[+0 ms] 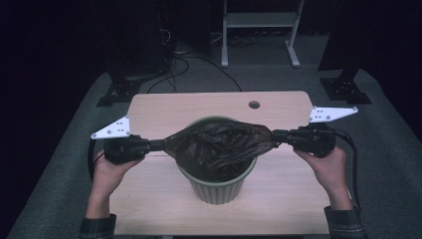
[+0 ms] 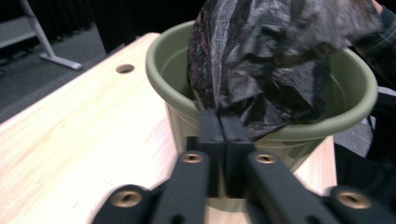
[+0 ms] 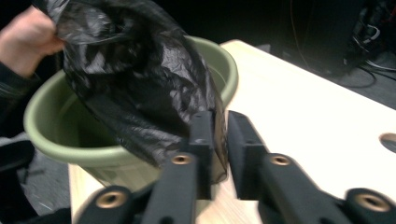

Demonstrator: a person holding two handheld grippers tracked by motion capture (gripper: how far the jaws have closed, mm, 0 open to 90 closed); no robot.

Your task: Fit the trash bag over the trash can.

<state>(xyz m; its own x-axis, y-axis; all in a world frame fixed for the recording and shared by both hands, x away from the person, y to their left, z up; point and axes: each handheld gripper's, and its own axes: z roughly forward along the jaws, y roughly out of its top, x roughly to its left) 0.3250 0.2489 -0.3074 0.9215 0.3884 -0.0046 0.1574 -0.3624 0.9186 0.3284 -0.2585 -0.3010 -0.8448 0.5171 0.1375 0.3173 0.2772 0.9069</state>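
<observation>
A green ribbed bin point(image 1: 219, 191) stands in the middle of the wooden table point(image 1: 149, 199). A black plastic bag point(image 1: 219, 142) is stretched across its mouth between my two grippers, sagging into the bin. My left gripper point(image 1: 160, 145) is at the bin's left, its jaws pressed together on the bag's edge point(image 2: 219, 119). My right gripper point(image 1: 276, 135) is at the bin's right with the bag's other edge between its jaws point(image 3: 219, 121), which stand a narrow slit apart. The bag point(image 2: 275, 60) bulges above the bin's rim point(image 2: 159, 70).
A round cable hole point(image 1: 254, 105) lies in the table behind the bin. A white frame point(image 1: 259, 30) and dark stands with cables are on the grey floor beyond the table. The person's other hand point(image 3: 23, 42) shows past the bag point(image 3: 135, 79).
</observation>
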